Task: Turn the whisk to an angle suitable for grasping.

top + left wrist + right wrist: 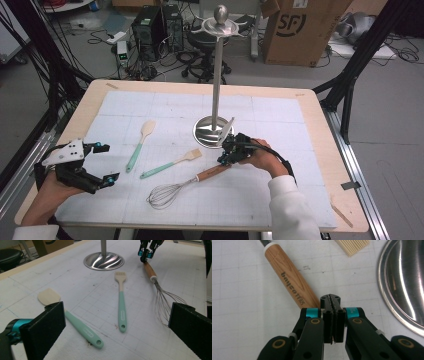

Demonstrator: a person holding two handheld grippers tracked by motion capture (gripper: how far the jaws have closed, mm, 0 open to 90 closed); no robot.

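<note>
A whisk (187, 184) with a wooden handle (292, 280) lies on the white mat, its wires (163, 302) towards the front edge. My right gripper (223, 160) points down at the handle's far end, its jaws pressed together (330, 298); the handle's tip is hidden behind them. My left gripper (107, 162) hovers wide open at the table's front left, with nothing between its jaws (117, 322). A teal-handled spatula (140, 145) and a teal-handled brush (172, 164) lie between the two grippers. The spatula (72, 320) and brush (121, 302) lie ahead of the left jaws.
A steel utensil stand (216, 75) with hooks on top rises from a round base (212, 134) just behind my right gripper. The base's rim (402, 285) lies close to the right jaws. Behind the table stand a cardboard box (300, 30), a stool (205, 55) and computer towers (150, 30).
</note>
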